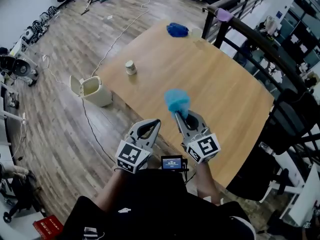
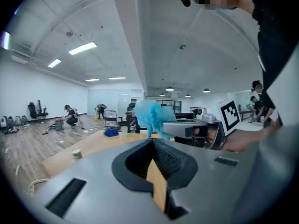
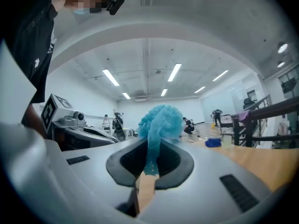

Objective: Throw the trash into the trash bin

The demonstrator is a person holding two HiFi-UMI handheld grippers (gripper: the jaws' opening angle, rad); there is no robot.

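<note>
My right gripper (image 1: 178, 116) is shut on a crumpled light-blue piece of trash (image 1: 177, 101), which sticks up out of its jaws above the near part of the wooden table (image 1: 220, 89). The right gripper view shows the same trash (image 3: 161, 121) pinched at its lower end. Beside it on the left, my left gripper (image 1: 156, 122) is shut with nothing in it (image 2: 156, 171). The beige trash bin (image 1: 96, 90) stands open on the floor off the table's left edge, well ahead and left of both grippers.
A dark-blue crumpled item (image 1: 177, 30) lies at the table's far corner, and a small pale cup (image 1: 130, 67) stands near its left edge. A cable (image 1: 90, 121) runs across the floor by the bin. Black railings and chairs (image 1: 280, 129) stand to the right.
</note>
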